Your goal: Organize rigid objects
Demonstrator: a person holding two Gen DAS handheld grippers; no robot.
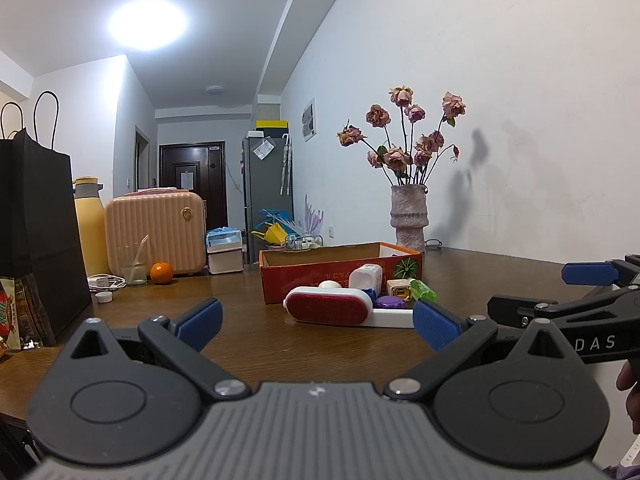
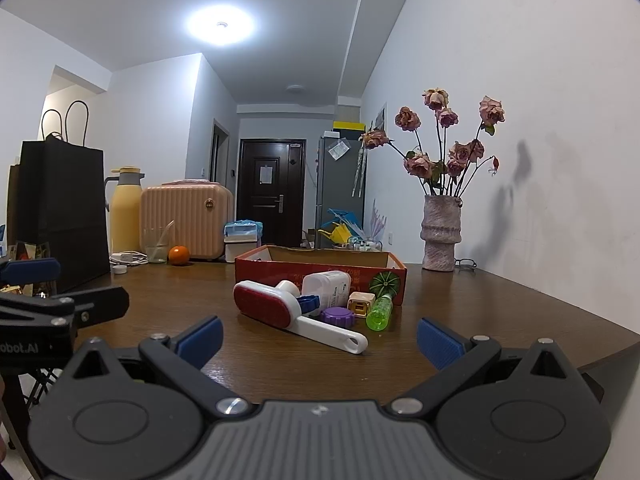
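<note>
Plainly, both the left gripper (image 1: 316, 322) and right gripper (image 2: 318, 338) hover spread wide and empty. The lint brush (image 2: 296, 314) lies on the table (image 2: 460, 312) just before the box (image 2: 320, 268); it looks light, stiff plastic, best pinched across its narrow white handle.

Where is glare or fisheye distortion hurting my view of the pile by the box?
Left wrist view: ceiling light blows out, but the lint brush and box stay sharp; the corners vignette. Right wrist view: the same glare, walls bow, the green bottle is clear and the vase shadows the wall.
</note>
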